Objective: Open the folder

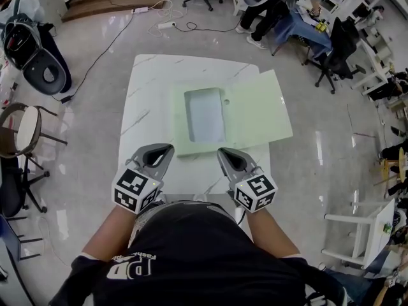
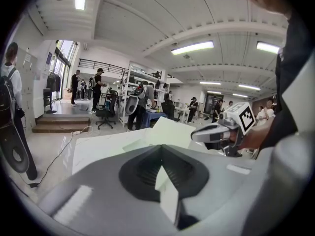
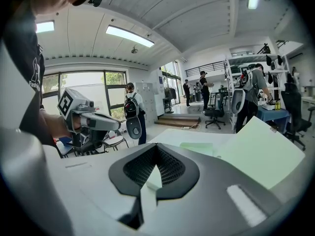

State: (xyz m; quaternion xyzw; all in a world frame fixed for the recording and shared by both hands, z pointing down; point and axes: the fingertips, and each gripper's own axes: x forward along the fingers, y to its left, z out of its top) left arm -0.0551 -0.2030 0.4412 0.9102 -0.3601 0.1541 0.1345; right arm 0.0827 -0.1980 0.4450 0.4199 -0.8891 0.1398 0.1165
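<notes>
The green folder [image 1: 204,116] lies open in the middle of the white table [image 1: 150,81], with its cover [image 1: 261,110] swung out to the right. Both tongs hang over the table's near edge, just short of the folder. The left gripper [image 1: 167,149] and right gripper [image 1: 221,152] each have their jaws pinched together, and there's nothing in either one.
</notes>
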